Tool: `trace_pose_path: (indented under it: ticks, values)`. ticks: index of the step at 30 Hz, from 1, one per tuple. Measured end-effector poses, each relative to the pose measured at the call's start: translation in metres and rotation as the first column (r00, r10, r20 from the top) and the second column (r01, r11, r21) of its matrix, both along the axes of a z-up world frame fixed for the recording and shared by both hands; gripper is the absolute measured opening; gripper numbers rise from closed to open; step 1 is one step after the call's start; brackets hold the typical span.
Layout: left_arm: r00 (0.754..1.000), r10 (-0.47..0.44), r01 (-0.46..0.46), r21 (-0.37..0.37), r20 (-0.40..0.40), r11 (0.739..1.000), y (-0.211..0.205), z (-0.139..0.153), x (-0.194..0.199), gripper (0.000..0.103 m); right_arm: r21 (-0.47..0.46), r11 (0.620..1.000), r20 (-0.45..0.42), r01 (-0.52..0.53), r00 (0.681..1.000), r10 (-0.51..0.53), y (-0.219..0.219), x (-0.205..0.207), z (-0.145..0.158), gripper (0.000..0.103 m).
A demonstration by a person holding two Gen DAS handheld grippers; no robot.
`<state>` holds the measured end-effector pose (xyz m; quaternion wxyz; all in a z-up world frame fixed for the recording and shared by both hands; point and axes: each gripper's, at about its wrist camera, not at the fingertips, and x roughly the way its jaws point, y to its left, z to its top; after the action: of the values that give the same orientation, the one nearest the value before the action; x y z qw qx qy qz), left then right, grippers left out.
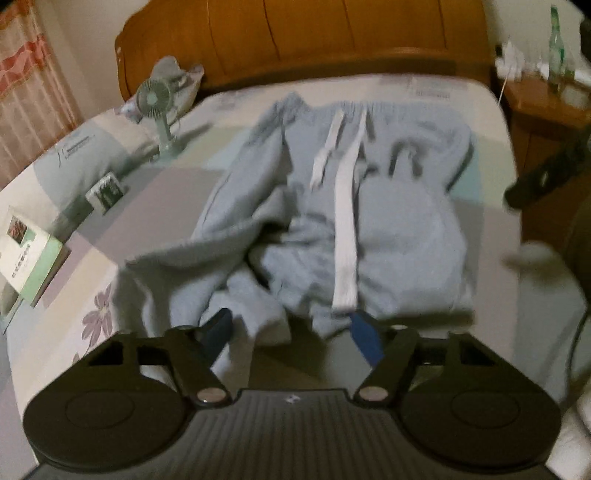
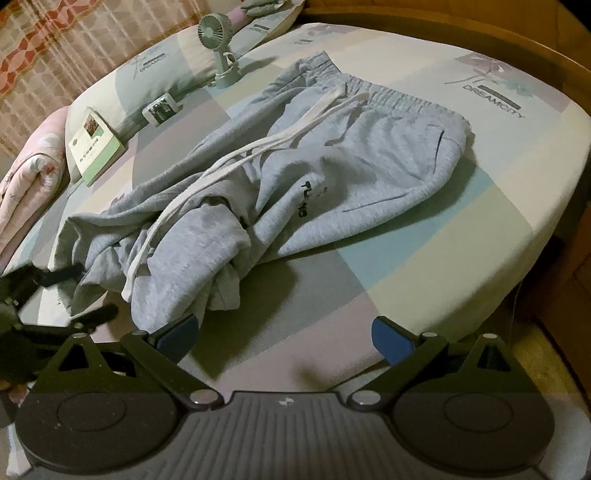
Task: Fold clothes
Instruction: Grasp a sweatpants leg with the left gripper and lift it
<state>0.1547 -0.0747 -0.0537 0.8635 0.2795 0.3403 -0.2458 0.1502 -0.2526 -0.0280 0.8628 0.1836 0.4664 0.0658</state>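
Left wrist view: the left gripper [image 1: 291, 328] hovers at the near hem of the grey sweatpants [image 1: 369, 206] crumpled on the bed [image 1: 177, 184]; jaws part open, cloth between them, unpinched; right wrist view: the right gripper [image 2: 286, 334] holds wide-open jaws, empty, over bare sheet beside the sweatpants.

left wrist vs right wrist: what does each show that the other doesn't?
Left wrist only: wooden headboard, nightstand with a green bottle, and the right gripper's finger at the frame edge.

Right wrist only: black lettering on the grey sweatpants, rolled pink quilt, and the left gripper near the crumpled legs.

Both: sweatpants with white drawstring, small fan, book, patterned sheet.
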Motion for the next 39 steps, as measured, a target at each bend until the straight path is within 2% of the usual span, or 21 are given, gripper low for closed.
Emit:
trace_pose_path:
  ticks: [3, 7, 9, 14, 16, 18, 21, 24, 25, 27, 30, 32, 35, 39]
  values:
    - [0.999, 0.032, -0.034, 0.047, 0.032, 0.998, 0.002, -0.009, 0.007, 0.045, 0.003, 1.000, -0.002, 0.001, 1.000, -0.001, 0.000, 0.001, -0.001, 0.102]
    - [0.996, 0.088, -0.087, 0.048, -0.005, 0.995, 0.013, -0.022, 0.027, 0.026, -0.002, 1.000, -0.001, -0.008, 1.000, 0.008, 0.004, 0.001, 0.000, 0.102]
    - [0.995, 0.101, -0.100, 0.071, -0.008, 0.992, 0.016, -0.030, 0.033, 0.011, -0.002, 1.000, -0.001, -0.011, 1.000, 0.011, 0.005, 0.001, 0.000, 0.102]
    - [0.992, 0.095, -0.113, 0.251, 0.083, 0.961, 0.025, -0.042, 0.033, 0.009, -0.006, 1.000, -0.002, -0.011, 1.000, 0.011, 0.005, 0.001, 0.000, 0.102]
    - [0.986, 0.120, -0.153, 0.322, 0.118, 0.934, 0.035, -0.042, 0.037, 0.005, -0.003, 1.000, -0.003, -0.008, 1.000, 0.008, 0.004, 0.001, 0.000, 0.102]
    - [0.972, 0.164, -0.217, 0.388, 0.167, 0.896, 0.050, -0.043, 0.044, 0.003, 0.005, 1.000, -0.004, -0.005, 1.000, 0.005, 0.003, 0.001, -0.002, 0.102]
    - [0.949, 0.229, -0.304, 0.435, 0.217, 0.847, 0.080, -0.037, 0.056, 0.003, 0.006, 1.000, -0.008, -0.011, 1.000, 0.011, 0.003, 0.001, -0.003, 0.102]
    - [0.933, 0.245, -0.344, 0.453, 0.262, 0.823, 0.095, -0.027, 0.059, 0.004, 0.009, 1.000, -0.013, -0.013, 1.000, 0.013, 0.003, 0.002, -0.005, 0.102]
    - [0.936, 0.245, -0.337, 0.441, 0.253, 0.832, 0.097, -0.023, 0.058, 0.004, 0.010, 1.000, -0.014, -0.014, 1.000, 0.014, 0.004, 0.002, -0.005, 0.102]
    - [0.950, 0.234, -0.301, 0.403, 0.206, 0.864, 0.098, -0.016, 0.054, 0.013, 0.012, 1.000, -0.017, -0.015, 1.000, 0.015, 0.005, 0.003, -0.006, 0.102]
    - [0.969, 0.224, -0.244, 0.300, 0.102, 0.922, 0.098, -0.008, 0.046, 0.014, 0.015, 1.000, -0.019, -0.019, 1.000, 0.019, 0.006, 0.004, -0.007, 0.102]
    - [0.973, 0.228, -0.229, 0.213, 0.029, 0.950, 0.101, -0.004, 0.042, 0.017, 0.016, 1.000, -0.022, -0.022, 1.000, 0.022, 0.007, 0.004, -0.008, 0.102]
    - [0.969, 0.245, -0.239, 0.126, -0.034, 0.963, 0.104, 0.002, 0.037, 0.020, 0.018, 1.000, -0.022, -0.021, 1.000, 0.022, 0.007, 0.004, -0.008, 0.102]
    - [0.974, 0.225, -0.222, 0.085, -0.021, 0.971, 0.106, 0.019, 0.025, 0.024, 0.021, 1.000, -0.021, -0.018, 1.000, 0.019, 0.006, 0.003, -0.008, 0.102]
